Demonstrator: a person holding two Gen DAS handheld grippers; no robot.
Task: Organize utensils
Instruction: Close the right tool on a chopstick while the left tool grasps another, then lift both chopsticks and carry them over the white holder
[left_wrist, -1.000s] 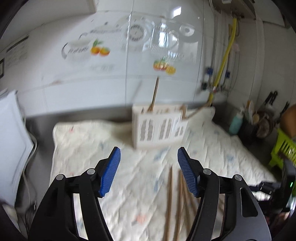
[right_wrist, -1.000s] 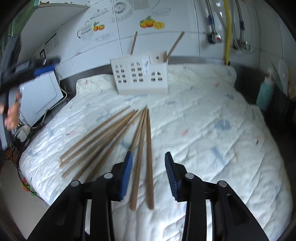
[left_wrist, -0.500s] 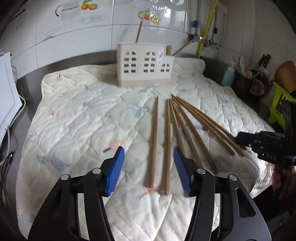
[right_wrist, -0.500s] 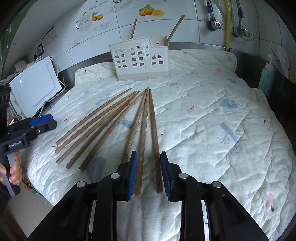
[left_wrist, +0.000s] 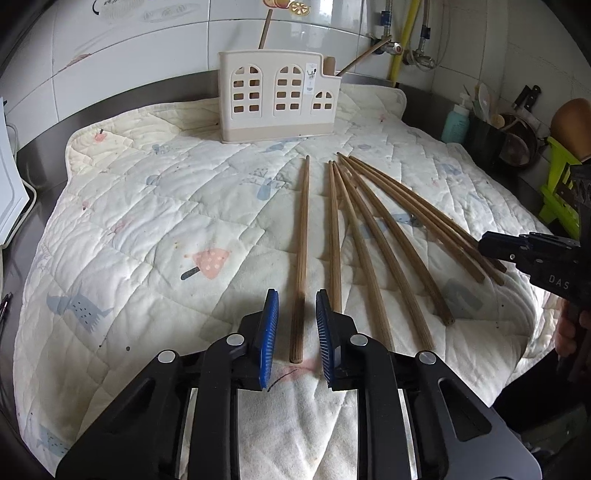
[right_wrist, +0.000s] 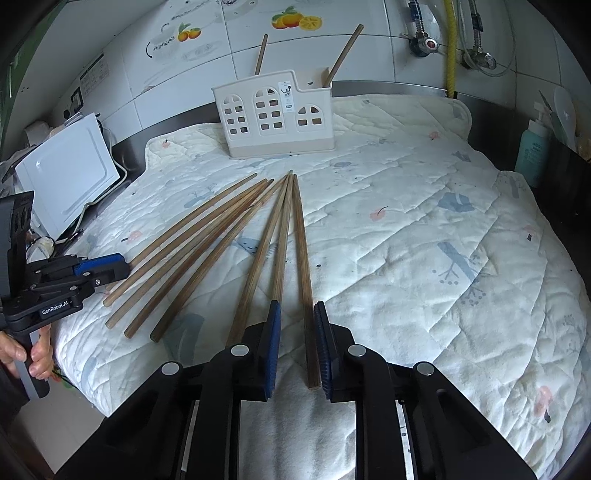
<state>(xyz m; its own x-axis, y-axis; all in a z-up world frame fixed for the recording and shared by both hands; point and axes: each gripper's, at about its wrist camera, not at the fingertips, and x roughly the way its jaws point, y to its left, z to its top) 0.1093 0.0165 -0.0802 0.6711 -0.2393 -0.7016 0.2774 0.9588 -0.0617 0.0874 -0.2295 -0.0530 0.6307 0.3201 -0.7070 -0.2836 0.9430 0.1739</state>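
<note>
Brown wooden chopsticks (left_wrist: 302, 236) lie on a cream quilted cloth (left_wrist: 147, 221) printed with pale blue and pink motifs, before a beige window-patterned plastic holder (left_wrist: 277, 99).

"GenRobot.AI" on left gripper (right_wrist: 103, 271) body; "DAS" on right gripper (left_wrist: 495, 248) body; holder sticker unreadable.

Both my wrist cams sit low and close over the quilted mat (left_wrist: 155, 206), angled down toward the back wall, left one from the left, right one from the right, sharing the chopsticks (right_wrist: 207, 236) and white holder (left_wrist: 277, 99).
</note>
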